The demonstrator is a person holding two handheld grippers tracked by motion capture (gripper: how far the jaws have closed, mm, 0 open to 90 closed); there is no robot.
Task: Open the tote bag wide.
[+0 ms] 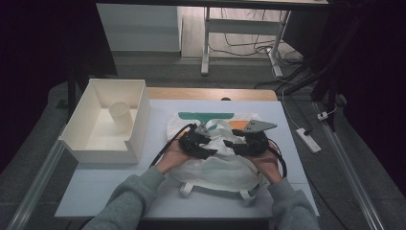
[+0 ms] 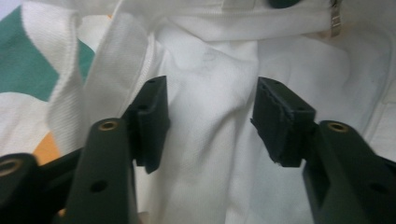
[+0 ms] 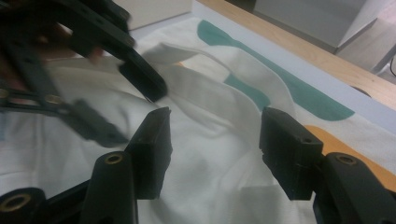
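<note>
Both tongs hover over a white canvas tote bag with teal and orange print (image 1: 215,165), which lies flat on the tabletop (image 1: 95,184). The left tongs (image 1: 207,147) and right tongs (image 1: 231,144) face each other, jaws parted above loose fabric, gripping nothing. A white open box (image 1: 139,115) stands well left of them.

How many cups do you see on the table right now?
1. A cup stands upright inside the white box, left of the bag. The box's near wall could hide more.
</note>
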